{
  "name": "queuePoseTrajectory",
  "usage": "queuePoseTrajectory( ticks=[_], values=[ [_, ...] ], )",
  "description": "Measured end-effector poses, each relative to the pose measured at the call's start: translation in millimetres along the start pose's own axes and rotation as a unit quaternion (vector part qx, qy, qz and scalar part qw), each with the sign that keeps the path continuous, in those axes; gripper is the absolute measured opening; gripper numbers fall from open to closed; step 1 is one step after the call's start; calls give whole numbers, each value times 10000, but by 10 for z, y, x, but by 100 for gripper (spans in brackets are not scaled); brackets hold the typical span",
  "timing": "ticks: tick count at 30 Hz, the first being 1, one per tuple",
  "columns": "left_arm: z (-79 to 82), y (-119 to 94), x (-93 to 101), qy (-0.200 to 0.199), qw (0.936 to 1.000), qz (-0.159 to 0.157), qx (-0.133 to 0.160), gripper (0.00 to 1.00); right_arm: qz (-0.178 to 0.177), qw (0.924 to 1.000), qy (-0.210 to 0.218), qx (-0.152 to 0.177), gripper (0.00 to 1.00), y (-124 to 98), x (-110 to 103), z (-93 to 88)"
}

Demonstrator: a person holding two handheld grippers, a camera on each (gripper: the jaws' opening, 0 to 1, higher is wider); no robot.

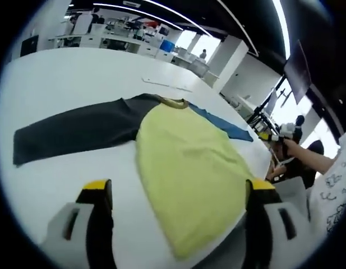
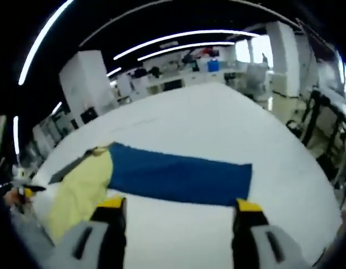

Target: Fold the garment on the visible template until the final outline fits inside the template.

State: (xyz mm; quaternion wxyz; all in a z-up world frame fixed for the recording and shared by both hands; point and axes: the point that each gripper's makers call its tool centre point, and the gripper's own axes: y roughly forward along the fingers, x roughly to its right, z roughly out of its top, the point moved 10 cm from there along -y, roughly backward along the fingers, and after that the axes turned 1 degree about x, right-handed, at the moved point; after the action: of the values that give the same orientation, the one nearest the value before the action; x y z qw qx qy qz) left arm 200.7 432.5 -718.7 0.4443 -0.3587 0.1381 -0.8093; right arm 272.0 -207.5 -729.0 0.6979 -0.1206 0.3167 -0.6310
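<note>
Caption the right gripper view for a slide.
Open right gripper hovers over the white table, facing the garment's outstretched blue sleeve.

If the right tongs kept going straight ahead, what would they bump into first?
Probably the blue sleeve, spread flat on the white table just beyond the open right tongs, though depth is hard to judge.

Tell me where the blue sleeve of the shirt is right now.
In the right gripper view the blue fabric sleeve lies flat on the white table, stretching right from the yellow shirt body, just beyond the open right gripper.
</note>
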Motion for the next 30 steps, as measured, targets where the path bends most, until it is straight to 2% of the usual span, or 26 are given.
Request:
queuePoseTrajectory(
  ticks=[2, 3, 4, 5, 6, 8, 9, 11, 15, 19, 30],
  values=[
    [-15, -18, -5, -54, 10000, 15, 21, 96, -143, 9999, -52, -24, 73, 45, 130, -4],
    [-22, -27, -5, -68, 10000, 27, 31, 96, -351, 9993, -131, 0, 69, 60, 184, -17],
    [-34, -42, 1, -83, 9999, 40, 46, 96, -436, 9990, -35, 6, 66, 68, 212, -22],
    [-41, -52, 1, -96, 9999, 48, 45, 96, -438, 9989, 27, 164, 62, 90, 236, -18],
    [-52, -67, -3, -110, 9999, 71, 58, 96, -454, 9988, 61, 153, 59, 113, 262, -33],
    [-65, -93, -22, -135, 9998, 137, 36, 95, -744, 9969, 264, -47, 53, 156, 380, -96],
    [-70, -108, -29, -145, 9997, 172, 42, 95, -730, 9970, 242, 62, 47, 161, 363, -96],
    [-67, -157, -36, -198, 9996, 191, 113, 95, -995, 9940, 439, 76, 40, 162, 397, -122],
    [-99, -235, -46, -269, 9992, 263, 167, 94, -998, 9937, 517, -33, 36, 232, 441, -137],
    [-151, -282, -45, -339, 9987, 322, 185, 94, -1123, 9921, 561, -40, 24, 235, 460, -131],
    [-240, -316, -20, -479, 9980, 373, 171, 94, -1213, 9904, 652, -126, 6, 361, 476, -138]
  ],
)
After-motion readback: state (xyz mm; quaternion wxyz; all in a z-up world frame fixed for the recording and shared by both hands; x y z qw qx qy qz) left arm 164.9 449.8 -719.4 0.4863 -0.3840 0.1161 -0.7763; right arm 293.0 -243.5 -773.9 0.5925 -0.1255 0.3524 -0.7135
